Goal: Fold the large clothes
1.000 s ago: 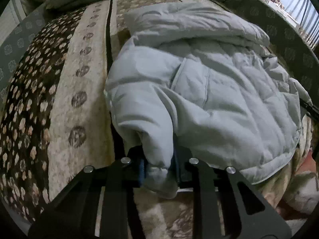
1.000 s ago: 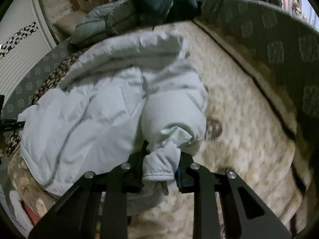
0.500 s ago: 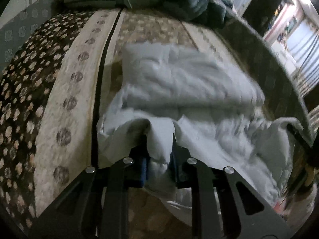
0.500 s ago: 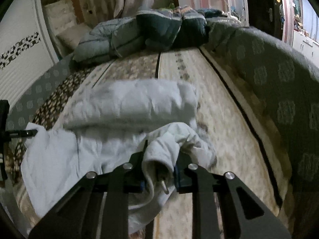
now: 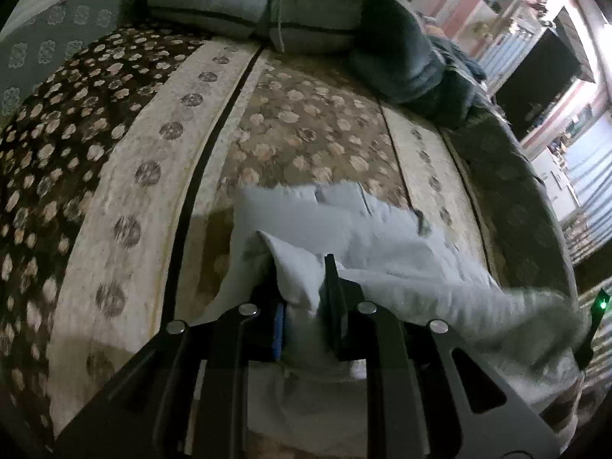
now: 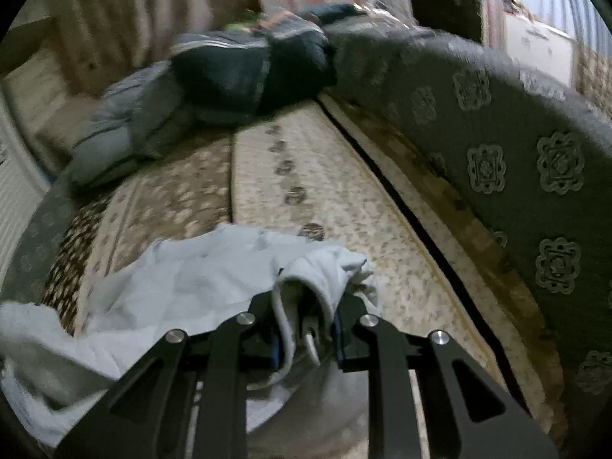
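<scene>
A wide bed point(image 5: 126, 199) fills the room, spread with a cover in brown and cream bands dotted with flowers, grey patterned cloth running along both of its sides. At the far end lie a bundled grey quilt point(image 5: 252, 4) and, to its right, a heap of darker bedding point(image 5: 413, 61); beyond that, on the right, a dim doorway and striped curtains.

The pale blue-white padded jacket point(image 5: 401, 260) lies at the near end of the bed, bunched and puffy, soft with thick filling, its surface creased. The left gripper point(image 5: 302, 298) is clamped on a fold of it near the left edge, the cloth pinched up between the fingers. The right gripper point(image 6: 306, 317) is likewise clamped on the jacket's right edge, where a hem or cuff with a white cord and a small metal end shows between the fingers.

It looks like the middle of a fold: both near corners are lifted off the cover and raised over the body of the garment. The next move, I'd judge, calls for carrying both edges evenly toward the far side, keeping the two grippers level so the bulky padding lays flat and does not slump, then letting go once the edges meet.
</scene>
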Demonstrator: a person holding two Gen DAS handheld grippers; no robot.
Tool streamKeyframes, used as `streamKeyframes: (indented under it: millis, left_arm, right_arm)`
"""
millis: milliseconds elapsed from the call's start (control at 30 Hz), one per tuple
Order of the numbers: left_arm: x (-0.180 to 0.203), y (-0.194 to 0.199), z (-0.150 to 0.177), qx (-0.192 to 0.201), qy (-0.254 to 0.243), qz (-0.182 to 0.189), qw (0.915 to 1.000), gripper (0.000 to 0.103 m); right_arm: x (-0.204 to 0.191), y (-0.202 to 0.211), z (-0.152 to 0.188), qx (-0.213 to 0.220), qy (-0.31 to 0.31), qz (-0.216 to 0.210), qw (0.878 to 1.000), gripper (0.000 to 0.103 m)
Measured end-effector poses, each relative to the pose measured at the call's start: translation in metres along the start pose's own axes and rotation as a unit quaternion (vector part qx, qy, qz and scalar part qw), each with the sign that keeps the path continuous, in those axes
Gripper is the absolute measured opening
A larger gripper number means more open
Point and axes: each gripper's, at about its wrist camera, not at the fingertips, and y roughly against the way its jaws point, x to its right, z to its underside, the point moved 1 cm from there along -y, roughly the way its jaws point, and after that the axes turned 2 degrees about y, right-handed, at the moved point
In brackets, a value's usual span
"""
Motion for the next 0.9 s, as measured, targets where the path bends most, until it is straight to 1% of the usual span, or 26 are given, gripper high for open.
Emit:
streamKeyframes:
  millis: [67, 133, 167, 267, 367, 467, 533, 567, 600, 633, 667, 700, 767, 800, 833, 900]
  left_arm:
    - [0.002, -0.026, -0.014, -0.008, -0.007, -0.015, 0.9998, 0.016]
    - [0.0, -0.053, -0.02, -0.028, -0.01, -0.028, 0.9992, 0.016]
    - [-0.003, -0.061, -0.02, -0.035, -0.01, -0.03, 0.9989, 0.016]
    - [-0.002, -0.082, -0.019, -0.048, -0.003, -0.034, 0.9982, 0.017]
    - [-0.001, -0.078, -0.021, -0.055, 0.007, -0.027, 0.9981, 0.018]
    - [0.001, -0.067, -0.023, -0.064, 0.005, -0.026, 0.9976, 0.024]
    - [0.001, -0.058, -0.025, -0.067, 0.008, -0.022, 0.9975, 0.037]
    - [0.003, -0.052, -0.027, -0.065, 0.012, -0.01, 0.9977, 0.055]
    - [0.005, -0.045, -0.028, -0.06, 0.018, -0.004, 0.9981, 0.063]
    - [0.006, -0.04, -0.03, -0.054, 0.025, -0.001, 0.9982, 0.066]
    - [0.009, -0.034, -0.033, -0.051, 0.031, 0.006, 0.9982, 0.076]
    - [0.012, -0.03, -0.035, -0.048, 0.033, 0.01, 0.9982, 0.083]
    - [0.02, -0.017, -0.04, -0.033, 0.022, 0.002, 0.9992, 0.086]
    - [0.023, -0.011, -0.042, -0.027, 0.014, -0.001, 0.9995, 0.088]
    - [0.025, -0.005, -0.044, -0.021, 0.009, -0.001, 0.9997, 0.089]
    - [0.026, 0.014, -0.049, 0.0, 0.004, 0.0, 1.0, 0.097]
  right_arm:
    - [0.007, -0.026, -0.007, -0.025, -0.028, -0.002, 0.999, 0.02]
    - [0.008, -0.046, -0.008, -0.044, -0.039, -0.002, 0.998, 0.02]
    - [0.005, -0.055, -0.007, -0.051, -0.032, 0.003, 0.998, 0.02]
    - [-0.001, -0.064, 0.0, -0.055, -0.019, 0.012, 0.998, 0.02]
    - [0.002, -0.06, -0.003, -0.066, -0.027, 0.006, 0.997, 0.021]
    - [0.006, -0.047, -0.007, -0.075, -0.022, -0.002, 0.997, 0.025]
    - [0.008, -0.036, -0.008, -0.081, -0.019, -0.008, 0.996, 0.029]
    - [0.01, -0.032, -0.007, -0.083, -0.02, -0.013, 0.996, 0.031]
    - [0.013, -0.028, -0.008, -0.087, -0.024, -0.022, 0.996, 0.035]
    - [0.015, -0.025, -0.008, -0.091, -0.028, -0.029, 0.995, 0.037]
    - [0.019, -0.022, -0.009, -0.099, -0.037, -0.043, 0.993, 0.044]
    - [0.023, -0.019, -0.011, -0.104, -0.044, -0.055, 0.992, 0.051]
    - [0.028, -0.01, -0.014, -0.103, -0.053, -0.069, 0.991, 0.055]
    - [0.03, -0.005, -0.015, -0.098, -0.059, -0.075, 0.991, 0.06]
    - [0.036, 0.006, -0.018, -0.078, -0.071, -0.081, 0.991, 0.074]
    - [0.044, 0.023, -0.024, -0.045, -0.078, -0.074, 0.993, 0.085]
